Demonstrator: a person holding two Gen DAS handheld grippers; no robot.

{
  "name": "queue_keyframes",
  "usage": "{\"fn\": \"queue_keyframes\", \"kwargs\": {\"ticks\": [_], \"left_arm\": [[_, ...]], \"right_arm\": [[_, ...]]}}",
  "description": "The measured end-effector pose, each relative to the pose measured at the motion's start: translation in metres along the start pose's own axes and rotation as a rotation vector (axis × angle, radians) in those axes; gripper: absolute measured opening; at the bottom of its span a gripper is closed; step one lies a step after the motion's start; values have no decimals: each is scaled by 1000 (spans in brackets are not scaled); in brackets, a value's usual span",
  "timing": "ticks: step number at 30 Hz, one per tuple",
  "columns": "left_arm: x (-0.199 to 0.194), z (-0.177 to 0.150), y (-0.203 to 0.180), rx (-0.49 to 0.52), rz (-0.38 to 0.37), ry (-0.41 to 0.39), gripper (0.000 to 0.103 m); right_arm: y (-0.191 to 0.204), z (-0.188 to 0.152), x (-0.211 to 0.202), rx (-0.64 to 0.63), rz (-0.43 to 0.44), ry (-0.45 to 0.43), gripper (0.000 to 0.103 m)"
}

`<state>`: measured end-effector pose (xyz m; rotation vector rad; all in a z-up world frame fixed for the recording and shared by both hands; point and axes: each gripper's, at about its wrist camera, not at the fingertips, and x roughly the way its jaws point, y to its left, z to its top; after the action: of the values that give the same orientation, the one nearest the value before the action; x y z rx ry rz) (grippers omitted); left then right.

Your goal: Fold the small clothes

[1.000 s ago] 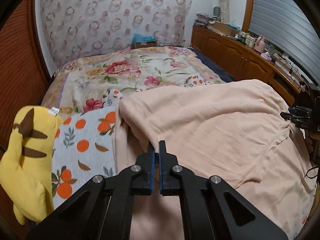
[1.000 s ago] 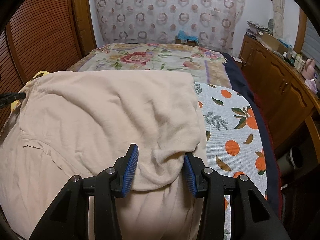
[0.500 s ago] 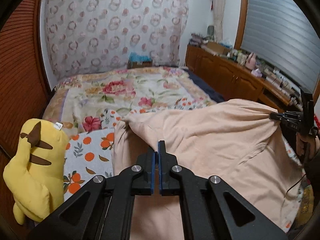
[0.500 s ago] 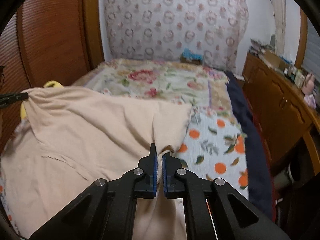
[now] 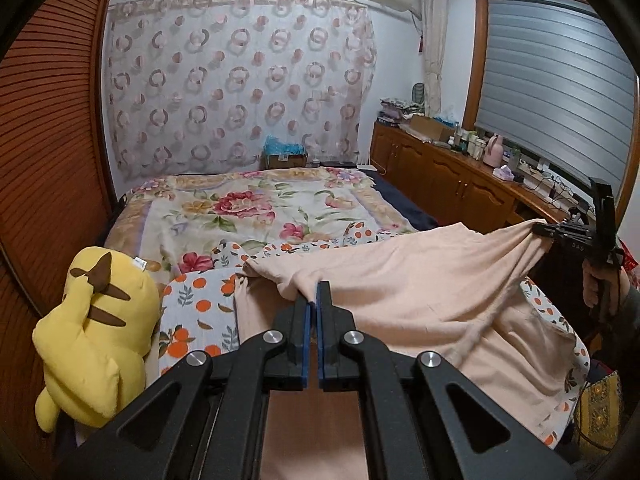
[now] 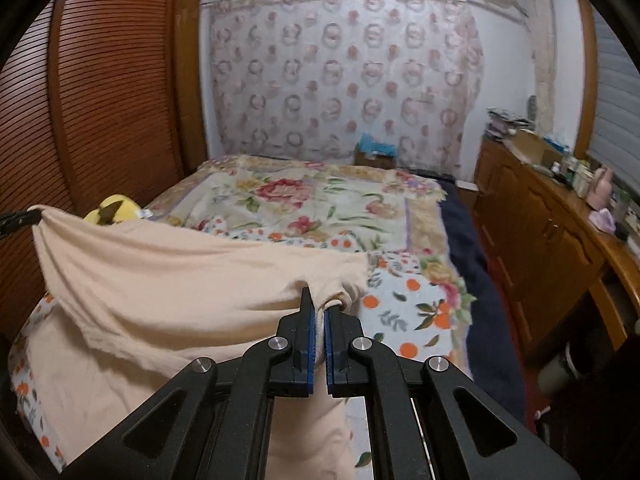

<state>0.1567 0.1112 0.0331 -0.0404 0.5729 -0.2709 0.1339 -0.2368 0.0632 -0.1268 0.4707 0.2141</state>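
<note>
A peach-coloured garment (image 5: 420, 280) hangs stretched between my two grippers above the near end of the bed. My left gripper (image 5: 313, 300) is shut on its left corner. My right gripper (image 6: 319, 312) is shut on its right corner; it also shows in the left wrist view (image 5: 560, 232) at the far right, held by a hand. The garment (image 6: 180, 272) sags in the middle, and its lower part drapes onto the orange-print sheet (image 6: 408, 312). The left gripper's tip (image 6: 16, 220) shows at the left edge of the right wrist view.
A yellow plush toy (image 5: 92, 328) sits at the bed's left edge by the wooden slatted wardrobe (image 6: 88, 92). A floral blanket (image 5: 248, 208) covers the far bed. A wooden cabinet (image 5: 460, 176) with clutter runs along the right wall.
The right gripper closed on the garment's corner. Both grippers then rose, lifting the top edge of the garment off the bed and pulling it taut between them.
</note>
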Motion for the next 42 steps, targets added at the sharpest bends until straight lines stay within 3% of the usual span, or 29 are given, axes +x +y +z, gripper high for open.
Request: {"fn": "queue_keyframes", "kwargs": {"ticks": [9,13,17,24,25,27,28,32,35,42], "left_arm": [[-52,-21,5,-38,7,-42,3],[-72,-44,11,-63,16,-28,3],[-67,-86,12,-81,27,53,3],[-35,-140,10,-94,40,194,4],[-33,-144,10,-98,36,203,4],[-31,-148,10,-95,55,213,23],[-33,-150,9,-92,63,208,39],[-37,-150,7,-93,67,196,67],[-38,-152,7,-94,84,189,73],[-26,-162,12,-121,102,228,75]], "right_arm": [[2,-20,-80,17,90,-77,3],[-4,-45,-108,6,100,-66,3],[-9,-91,-118,30,101,20,3],[-24,-166,-70,115,99,214,3],[-26,-169,-65,115,91,225,9],[-27,-171,-60,91,53,233,19],[-28,-169,-59,77,30,231,24],[-22,-158,-58,45,-14,194,46],[-3,-155,-52,37,-18,158,53],[10,-176,-25,50,44,140,54]]}}
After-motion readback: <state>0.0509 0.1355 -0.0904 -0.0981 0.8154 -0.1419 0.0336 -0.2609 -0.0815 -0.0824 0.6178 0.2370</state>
